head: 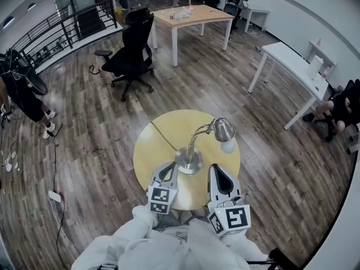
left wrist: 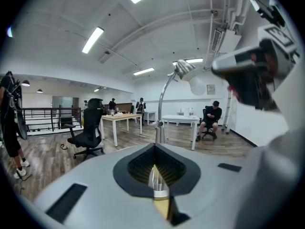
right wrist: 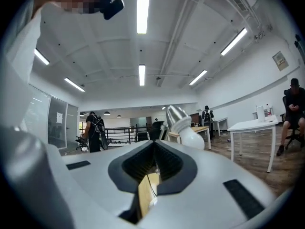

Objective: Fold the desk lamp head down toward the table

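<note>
We judge the task as not yet begun. The desk lamp (head: 191,156) stands on its round metal base near the middle of the small round table (head: 147,133). Its thin neck arches up from the base and over to the right, and the lamp head (head: 224,130) sits high above the tabletop with its white bulb (head: 228,146) facing down and outward, so nothing has been folded toward the table. The left gripper (head: 167,172) rests low over the near edge of the table, just beside the lamp's base on its left, and its jaws are pressed together with nothing between them. The right gripper (head: 220,172) is near the base on the other side, below the head, and its jaws are likewise closed and empty. From each gripper's own view the lamp head (right wrist: 175,116) shows ahead and above the jaws, clear of them, so we see neither gripper touching the lamp. The whole fold remains: we think a gripper has to reach the head or the upper neck and press it down. As for containers, we find none on the round table, which carries only the lamp and its thin cord (head: 162,140). The small things on the far wooden table (head: 194,17) are too small for us to tell.
</note>
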Tool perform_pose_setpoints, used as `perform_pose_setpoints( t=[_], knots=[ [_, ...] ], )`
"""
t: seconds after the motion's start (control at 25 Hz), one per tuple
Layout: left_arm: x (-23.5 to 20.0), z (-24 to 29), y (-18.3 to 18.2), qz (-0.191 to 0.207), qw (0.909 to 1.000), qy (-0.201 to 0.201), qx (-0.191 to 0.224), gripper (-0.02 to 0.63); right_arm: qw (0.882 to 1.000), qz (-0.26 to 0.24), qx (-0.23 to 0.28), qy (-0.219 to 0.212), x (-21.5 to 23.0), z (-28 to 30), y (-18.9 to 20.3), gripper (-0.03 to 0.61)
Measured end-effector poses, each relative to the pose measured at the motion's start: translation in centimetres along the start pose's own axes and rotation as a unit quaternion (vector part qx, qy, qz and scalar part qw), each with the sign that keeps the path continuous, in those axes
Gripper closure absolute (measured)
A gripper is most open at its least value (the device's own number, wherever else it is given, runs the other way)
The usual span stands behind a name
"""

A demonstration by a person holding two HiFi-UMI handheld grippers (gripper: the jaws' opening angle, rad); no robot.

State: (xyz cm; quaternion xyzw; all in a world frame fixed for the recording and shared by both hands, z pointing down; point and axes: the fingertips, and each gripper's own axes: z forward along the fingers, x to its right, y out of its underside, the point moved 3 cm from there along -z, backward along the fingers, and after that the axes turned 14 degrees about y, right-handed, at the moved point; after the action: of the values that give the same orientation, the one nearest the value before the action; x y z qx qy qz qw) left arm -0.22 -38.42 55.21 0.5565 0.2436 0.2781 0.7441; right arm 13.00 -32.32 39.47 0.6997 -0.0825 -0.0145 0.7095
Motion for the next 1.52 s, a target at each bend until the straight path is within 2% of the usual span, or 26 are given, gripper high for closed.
perform_pose_setpoints(
  t=[0.08,0.2,0.28,0.36,0.4,0.48,0.56,0.64,0.76,0.92,1.04,1.28,1.52],
  knots=[
    [0.1,1.0,1.2,-0.002,0.9998,0.011,-0.013,0.614,1.0,0.003,0.017,-0.023,0.3,-0.1,-3.8,0.566],
    [-0.5,2.6,2.2,-0.015,0.9994,0.022,-0.021,0.614,0.998,-0.025,0.013,-0.047,1.6,1.3,-8.2,0.558],
    [-1.2,4.3,3.2,-0.014,0.9986,0.039,-0.032,0.6,0.997,-0.058,-0.008,-0.054,2.5,3.2,-9.7,0.449],
    [-1.7,6.3,5.2,0.005,0.9959,0.068,-0.059,0.544,0.993,-0.093,-0.038,-0.057,3.2,5.0,-9.8,0.435],
    [-1.7,7.2,6.6,0.018,0.9928,0.085,-0.083,0.54,0.991,-0.106,-0.052,-0.06,3.4,5.7,-9.5,0.432],
    [-1.5,8.8,9.9,0.041,0.9818,0.112,-0.149,0.493,0.986,-0.124,-0.08,-0.073,3.3,6.9,-8.6,0.426],
    [-1.6,10.0,12.8,0.058,0.9697,0.119,-0.205,0.479,0.981,-0.139,-0.106,-0.088,3.1,8.2,-8.0,0.419],
    [-2.1,10.9,14.3,0.063,0.9642,0.116,-0.23,0.48,0.974,-0.158,-0.128,-0.096,2.8,9.2,-7.6,0.41],
    [-2.7,11.4,14.6,0.034,0.968,0.121,-0.217,0.48,0.966,-0.184,-0.149,-0.108,2.2,10.1,-7.3,0.402],
    [-3.0,11.6,14.5,-0.005,0.9717,0.132,-0.196,0.488,0.958,-0.194,-0.175,-0.12,2.1,10.8,-7.5,0.402],
    [-3.1,11.6,14.7,-0.006,0.9706,0.137,-0.198,0.488,0.956,-0.192,-0.184,-0.125,2.2,11.0,-7.4,0.402],
    [-3.4,11.7,14.6,-0.007,0.9673,0.152,-0.203,0.488,0.95,-0.226,-0.182,-0.118,2.1,10.9,-7.1,0.402],
    [-3.4,11.6,14.6,-0.003,0.9654,0.158,-0.208,0.489,0.955,-0.207,-0.186,-0.104,3.8,9.4,-6.2,0.402]
  ],
)
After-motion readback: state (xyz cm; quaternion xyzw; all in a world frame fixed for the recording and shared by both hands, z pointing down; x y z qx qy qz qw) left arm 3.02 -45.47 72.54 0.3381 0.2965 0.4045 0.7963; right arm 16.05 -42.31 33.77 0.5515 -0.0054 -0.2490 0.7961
